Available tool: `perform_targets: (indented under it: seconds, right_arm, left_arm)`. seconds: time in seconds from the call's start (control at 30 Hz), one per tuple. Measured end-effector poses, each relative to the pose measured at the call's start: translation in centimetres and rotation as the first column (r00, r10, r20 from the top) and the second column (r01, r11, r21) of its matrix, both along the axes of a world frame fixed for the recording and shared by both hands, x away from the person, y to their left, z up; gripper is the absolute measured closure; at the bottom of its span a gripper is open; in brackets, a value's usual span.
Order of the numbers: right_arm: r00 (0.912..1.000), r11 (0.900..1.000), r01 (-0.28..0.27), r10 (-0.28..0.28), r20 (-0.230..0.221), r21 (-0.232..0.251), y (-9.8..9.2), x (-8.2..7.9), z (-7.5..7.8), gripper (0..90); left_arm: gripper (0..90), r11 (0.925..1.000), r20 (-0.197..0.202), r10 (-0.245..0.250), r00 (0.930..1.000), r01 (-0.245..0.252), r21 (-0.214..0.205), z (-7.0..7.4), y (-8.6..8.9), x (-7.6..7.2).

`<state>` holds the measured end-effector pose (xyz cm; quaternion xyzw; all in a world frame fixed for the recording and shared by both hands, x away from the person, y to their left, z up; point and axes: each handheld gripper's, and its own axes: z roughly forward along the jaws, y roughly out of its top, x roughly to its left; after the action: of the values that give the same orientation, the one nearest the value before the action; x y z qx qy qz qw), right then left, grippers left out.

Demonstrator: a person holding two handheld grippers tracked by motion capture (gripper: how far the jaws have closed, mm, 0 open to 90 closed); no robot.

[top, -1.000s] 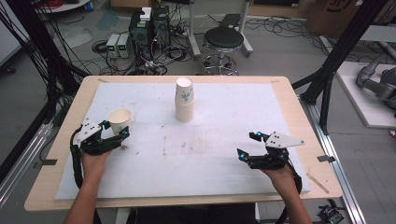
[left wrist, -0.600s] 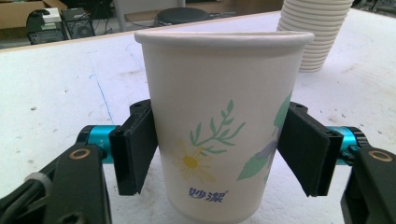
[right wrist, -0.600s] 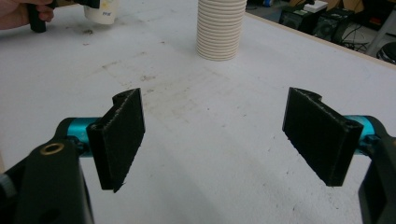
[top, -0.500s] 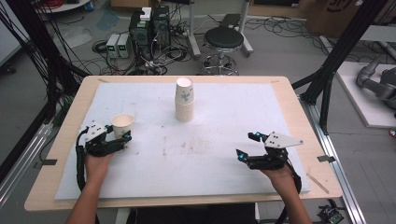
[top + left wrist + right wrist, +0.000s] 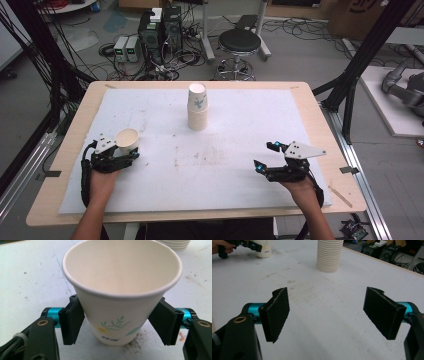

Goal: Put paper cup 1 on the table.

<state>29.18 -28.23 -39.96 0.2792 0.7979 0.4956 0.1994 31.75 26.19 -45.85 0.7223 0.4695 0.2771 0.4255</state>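
Note:
A white paper cup with a leaf print stands upright at the left of the table, its base on or just above the white sheet. My left gripper is shut on it. In the left gripper view both black pads press the lower sides of the cup. A tall stack of paper cups stands at the middle back. My right gripper hovers over the right front of the sheet, open, with nothing between its pads. The right gripper view takes in the stack and the held cup farther off.
The wooden table's rim frames the white sheet, which has faint dirt marks in its middle. Behind the table are a black stool, computer boxes and cables on the floor. Black frame posts stand at both sides.
My left gripper has drawn back a little toward the front edge with the cup in it. The right gripper has stayed where it was.

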Motion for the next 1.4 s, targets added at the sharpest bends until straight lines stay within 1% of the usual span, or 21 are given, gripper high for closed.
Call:
perform_targets:
  seconds: [0.17, 0.23, 0.3, 0.37, 0.4, 0.47, 0.5, 0.53, 0.57, 0.6, 0.63, 0.7, 0.8, 0.83, 0.97, 1.03, 1.13, 1.2, 1.23, 1.27, 1.4]
  right_arm:
    - [1.0000, 1.0000, 0.000, 0.000, -0.006, 0.003, 0.0, -0.1, 0.1, 21.5]
    - [0.9999, 1.0000, 0.004, -0.004, -0.010, -0.002, 0.0, -0.1, 0.1, 21.5]
    - [1.0000, 1.0000, 0.004, -0.004, -0.006, -0.006, -0.1, 0.0, 0.1, 21.5]
    - [1.0000, 1.0000, 0.005, -0.005, -0.007, -0.006, -0.1, -0.1, 0.1, 21.5]
    - [0.9999, 1.0000, 0.007, -0.007, -0.009, -0.001, -0.1, -0.1, 0.1, 21.5]
    - [0.9999, 0.9999, 0.010, -0.010, -0.006, -0.003, -0.2, -0.2, 0.2, 21.5]
    - [0.9998, 0.9999, 0.013, -0.013, -0.012, -0.002, -0.2, -0.2, 0.2, 21.4]
    - [0.9998, 0.9999, 0.013, -0.013, -0.012, -0.002, -0.2, -0.2, 0.2, 21.4]
    - [0.9996, 0.9998, 0.017, -0.017, -0.021, -0.007, -0.3, -0.1, 0.1, 21.5]
    - [0.9996, 0.9998, 0.017, -0.017, -0.024, -0.013, -0.3, -0.2, 0.1, 21.5]
    - [0.9995, 0.9997, 0.018, -0.019, -0.025, -0.018, -0.3, -0.2, 0.1, 21.4]
    - [0.9996, 0.9997, 0.017, -0.017, -0.024, -0.019, -0.3, -0.1, 0.1, 21.5]
    - [0.9994, 0.9996, 0.020, -0.021, -0.028, -0.018, -0.3, -0.1, 0.2, 21.5]
    - [0.9994, 0.9996, 0.020, -0.021, -0.027, -0.018, -0.3, 0.0, 0.2, 21.4]
    - [0.9994, 0.9995, 0.023, -0.024, -0.027, -0.021, -0.4, 0.0, 0.1, 21.5]
    - [0.9991, 0.9994, 0.026, -0.027, -0.032, -0.021, -0.5, 0.0, 0.1, 21.4]
    - [0.9990, 0.9993, 0.031, -0.032, -0.033, -0.021, -0.5, 0.0, 0.1, 21.5]
    - [0.9990, 0.9990, 0.035, -0.036, -0.026, -0.029, -0.6, 0.0, 0.0, 21.5]
    - [0.9990, 0.9987, 0.039, -0.039, -0.023, -0.033, -0.6, 0.0, 0.0, 21.5]
    - [0.9988, 0.9985, 0.040, -0.041, -0.024, -0.038, -0.5, 0.0, 0.0, 21.5]
    - [0.9979, 0.9965, 0.060, -0.061, -0.021, -0.059, -0.7, 0.2, -0.2, 21.5]
  left_arm:
    - [30.5, 1.0000, -0.024, 0.010, 0.9997, -0.010, 0.001, 0.0, 0.1, -0.2]
    - [26.1, 0.9997, -0.033, 0.025, 0.9991, -0.025, 0.000, 0.0, 0.1, -0.2]
    - [21.7, 0.9991, -0.041, 0.034, 0.9986, -0.035, -0.025, 0.0, 0.3, -0.4]
    - [20.3, 0.9977, -0.044, 0.030, 0.9986, -0.033, -0.059, 0.0, 0.6, -0.8]
    - [20.0, 0.9977, -0.044, 0.030, 0.9986, -0.033, -0.059, 0.0, 0.6, -0.8]
    - [19.1, 0.9951, -0.016, 0.038, 0.9991, -0.040, -0.090, 0.3, 1.0, -1.6]
    - [19.1, 0.9947, 0.003, 0.044, 0.9990, -0.044, -0.093, 0.5, 1.1, -1.9]
    - [18.9, 0.9947, 0.003, 0.044, 0.9990, -0.044, -0.093, 0.5, 1.1, -1.9]
    - [18.2, 0.9930, 0.044, 0.049, 0.9979, -0.044, -0.110, 1.0, 1.4, -2.6]
    - [18.0, 0.9930, 0.044, 0.049, 0.9979, -0.044, -0.110, 1.0, 1.4, -2.6]
    - [18.0, 0.9918, 0.085, 0.043, 0.9954, -0.032, -0.123, 1.5, 1.6, -3.1]
    - [18.0, 0.9929, 0.124, 0.040, 0.9915, -0.025, -0.116, 1.9, 1.7, -3.5]
    - [17.2, 0.9894, 0.184, 0.055, 0.9813, -0.029, -0.142, 2.6, 2.0, -4.1]
    - [16.0, 0.9884, 0.212, 0.058, 0.9755, -0.026, -0.150, 3.0, 2.1, -4.3]
    - [15.9, 0.9839, 0.316, 0.027, 0.9484, 0.031, -0.176, 4.1, 1.9, -4.9]
    - [16.0, 0.9741, 0.344, -0.008, 0.9391, 0.085, -0.210, 4.4, 1.5, -4.9]
    - [15.9, 0.9564, 0.367, -0.070, 0.9274, 0.167, -0.240, 4.9, 0.4, -4.7]
    - [14.6, 0.9473, 0.383, -0.098, 0.9187, 0.204, -0.247, 4.9, -0.6, -4.6]
    - [14.4, 0.9378, 0.382, -0.116, 0.9170, 0.227, -0.262, 4.8, -1.1, -4.4]
    - [14.4, 0.9310, 0.380, -0.130, 0.9158, 0.245, -0.271, 4.7, -1.6, -4.3]
    - [14.9, 0.9220, 0.375, -0.188, 0.9075, 0.295, -0.251, 4.7, -3.3, -3.6]
